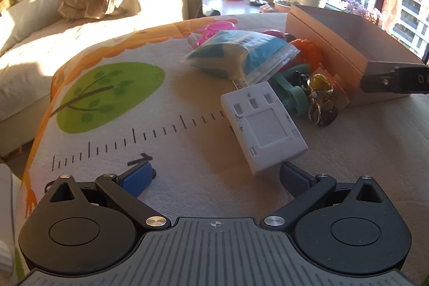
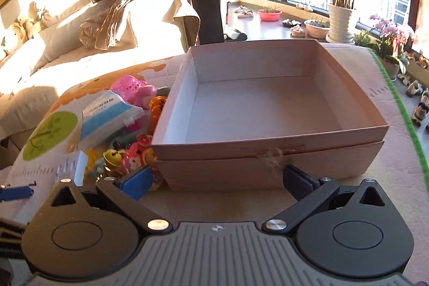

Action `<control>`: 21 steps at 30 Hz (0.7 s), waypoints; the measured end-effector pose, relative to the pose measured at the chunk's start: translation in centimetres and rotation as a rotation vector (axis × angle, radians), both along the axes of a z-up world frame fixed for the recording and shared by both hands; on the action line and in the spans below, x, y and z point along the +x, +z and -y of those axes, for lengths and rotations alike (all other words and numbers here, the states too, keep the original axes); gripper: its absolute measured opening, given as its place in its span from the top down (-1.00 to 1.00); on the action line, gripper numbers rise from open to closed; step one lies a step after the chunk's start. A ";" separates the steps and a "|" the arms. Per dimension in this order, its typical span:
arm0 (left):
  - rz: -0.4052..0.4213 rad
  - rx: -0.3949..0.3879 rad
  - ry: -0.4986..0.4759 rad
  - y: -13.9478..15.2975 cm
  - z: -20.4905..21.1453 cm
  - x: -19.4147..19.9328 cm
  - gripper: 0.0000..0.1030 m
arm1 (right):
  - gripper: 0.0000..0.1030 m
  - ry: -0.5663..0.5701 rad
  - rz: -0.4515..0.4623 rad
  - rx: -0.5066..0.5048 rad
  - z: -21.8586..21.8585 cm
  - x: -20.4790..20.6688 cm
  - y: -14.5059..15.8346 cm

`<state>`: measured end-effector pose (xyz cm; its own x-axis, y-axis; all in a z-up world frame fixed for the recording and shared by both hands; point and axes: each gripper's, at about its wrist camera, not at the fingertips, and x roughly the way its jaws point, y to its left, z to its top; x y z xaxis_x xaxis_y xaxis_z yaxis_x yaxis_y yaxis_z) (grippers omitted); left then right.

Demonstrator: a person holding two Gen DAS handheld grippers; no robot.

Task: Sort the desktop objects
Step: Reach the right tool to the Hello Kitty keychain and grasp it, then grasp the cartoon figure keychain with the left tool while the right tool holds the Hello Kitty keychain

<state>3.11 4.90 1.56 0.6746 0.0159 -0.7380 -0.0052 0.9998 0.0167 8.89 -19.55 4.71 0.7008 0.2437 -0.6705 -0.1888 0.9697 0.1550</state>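
Progress: none sorted yet; box [image 2: 268, 109] empty.
Left: toy pile [image 1: 300, 71], white hub [image 1: 264, 125], blue pouch [image 1: 241, 50] on desk beside box.
Left gripper [image 1: 214, 178]: fingers wide, holding nothing.
Right gripper [image 2: 217, 180]: fingers wide, holding nothing, near box front.

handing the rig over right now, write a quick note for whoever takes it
Left claw: open, holding nothing, low over the mat just short of the white plastic case.
Right claw: open, holding nothing, facing the near wall of the cardboard box.
Things: case, blue-and-white pouch, yellow bell keyring and a heap of small toys lie on the mat left of the box.
Done: nothing, the box holds nothing.
Left: everything; the case looks the nearest pick.
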 end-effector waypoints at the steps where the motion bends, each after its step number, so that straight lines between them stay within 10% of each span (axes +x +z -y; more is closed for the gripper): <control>1: 0.001 -0.005 -0.001 0.0 -0.1 -0.1 -1.00 | -1.00 0.012 -0.009 0.017 -0.5 0.7 -0.1; 6: 0.005 -0.022 -0.017 0.0 -0.7 -0.7 -1.00 | -0.90 0.091 -0.046 0.065 -4.3 1.9 -1.1; 10: 0.004 -0.033 -0.070 0.1 -0.5 -1.4 -1.00 | -0.27 0.185 -0.038 0.104 -6.6 1.5 -0.8; 21: 0.073 -0.054 -0.163 1.2 2.2 -2.1 -1.00 | -0.25 0.138 0.044 -0.041 -1.6 -5.1 0.8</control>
